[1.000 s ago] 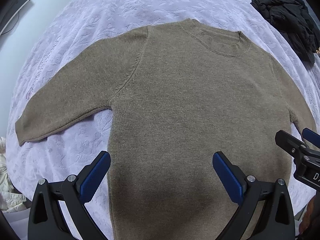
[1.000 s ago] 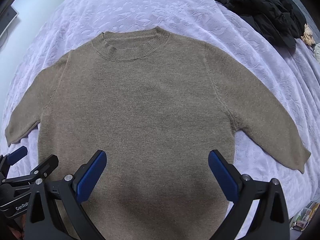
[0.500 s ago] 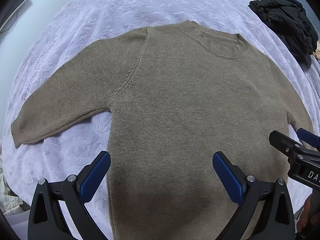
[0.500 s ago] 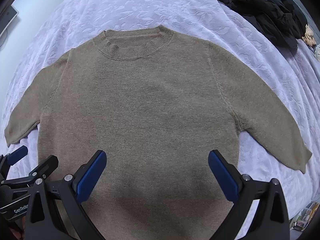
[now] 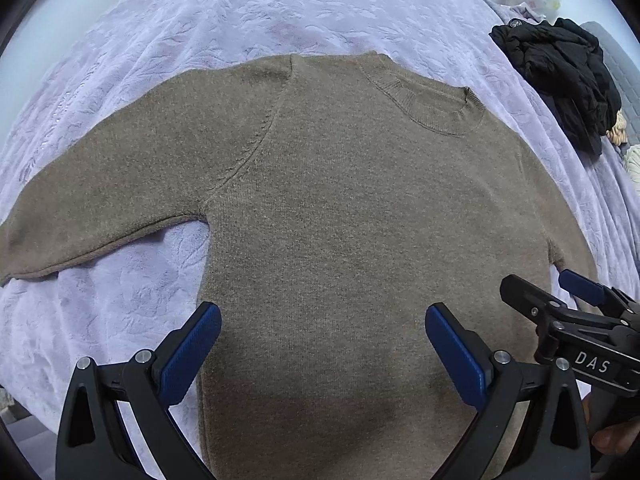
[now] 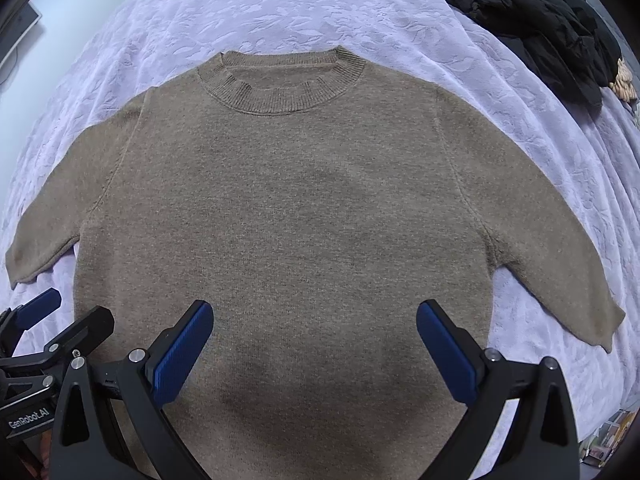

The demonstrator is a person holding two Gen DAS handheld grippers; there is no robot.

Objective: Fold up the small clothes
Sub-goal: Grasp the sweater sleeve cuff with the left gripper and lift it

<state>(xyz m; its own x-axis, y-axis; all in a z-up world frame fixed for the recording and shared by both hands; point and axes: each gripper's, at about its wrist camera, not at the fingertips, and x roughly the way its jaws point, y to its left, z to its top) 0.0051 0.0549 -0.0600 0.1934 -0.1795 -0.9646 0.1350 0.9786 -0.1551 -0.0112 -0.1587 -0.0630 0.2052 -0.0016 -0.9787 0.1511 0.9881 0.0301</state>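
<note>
While claws gape, knitted brown sweater [image 6: 280, 208], embossed bedspread [image 6: 280, 12]

"DAS" in white on the right gripper [image 5: 580, 304] body, right of the left tool's fingers, "GenRobot.AI" in white on the left gripper [image 6: 64, 312] body, left of the right tool's fingers

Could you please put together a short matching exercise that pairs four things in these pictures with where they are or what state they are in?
Things:
1. taupe knitted crew-neck sweater
2. crumpled black garment
3. lilac leaf-embossed bedspread
4. left gripper

Places or states:
A. bunched in a heap near the far right edge of the bed
B. jaws wide apart, holding nothing, over the sweater's lower part
C. laid out flat, sleeves spread to both sides
D. lies under the sweater, covering the bed

Pairs: 1-C, 2-A, 3-D, 4-B
</note>
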